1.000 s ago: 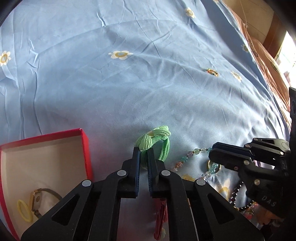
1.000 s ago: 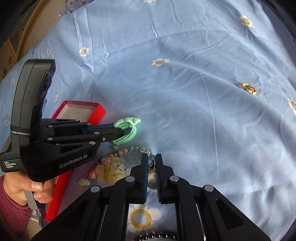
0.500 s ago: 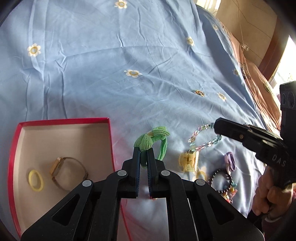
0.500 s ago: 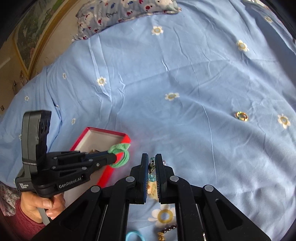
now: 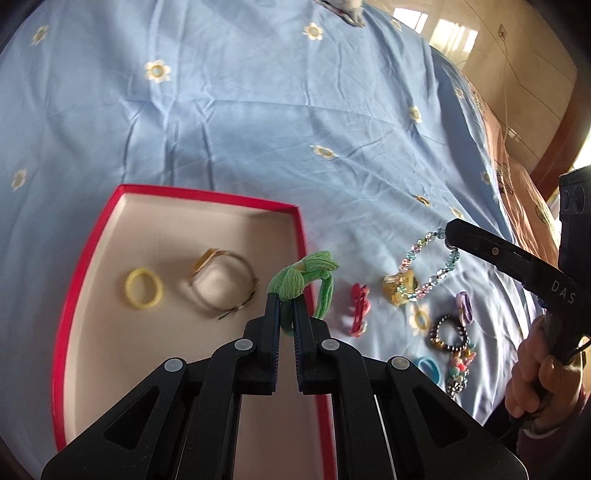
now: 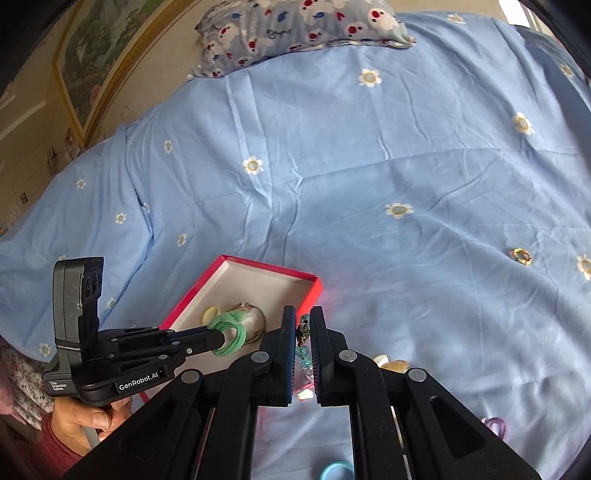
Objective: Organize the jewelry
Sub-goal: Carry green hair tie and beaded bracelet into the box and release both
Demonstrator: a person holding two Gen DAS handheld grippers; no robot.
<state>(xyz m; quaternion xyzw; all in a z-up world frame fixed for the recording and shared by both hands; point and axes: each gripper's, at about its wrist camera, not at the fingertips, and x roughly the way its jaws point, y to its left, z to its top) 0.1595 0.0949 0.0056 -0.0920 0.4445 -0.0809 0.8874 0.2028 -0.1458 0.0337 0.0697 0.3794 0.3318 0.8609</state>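
My left gripper [image 5: 286, 301] is shut on a green hair tie [image 5: 304, 278] and holds it in the air over the right edge of the red box [image 5: 207, 194]. The box holds a yellow ring [image 5: 143, 288] and a watch [image 5: 221, 282]. My right gripper [image 6: 303, 325] is shut on a beaded bracelet [image 5: 430, 271], which hangs from it above the bed. In the right wrist view the left gripper [image 6: 218, 338] carries the hair tie [image 6: 231, 328] over the box [image 6: 258, 266].
On the blue flowered sheet [image 5: 258, 110] right of the box lie a red clip [image 5: 359, 309], a yellow clip [image 5: 399, 291], a dark bead bracelet [image 5: 448, 332], a purple tie [image 5: 464, 306] and a blue ring [image 5: 428, 367]. A small ring [image 6: 520, 256] lies farther off. A pillow [image 6: 303, 33] is at the far end.
Both grippers have lifted away from the bed. The left one carried the green hair tie left over the box. The right one raised the beaded bracelet off the sheet.
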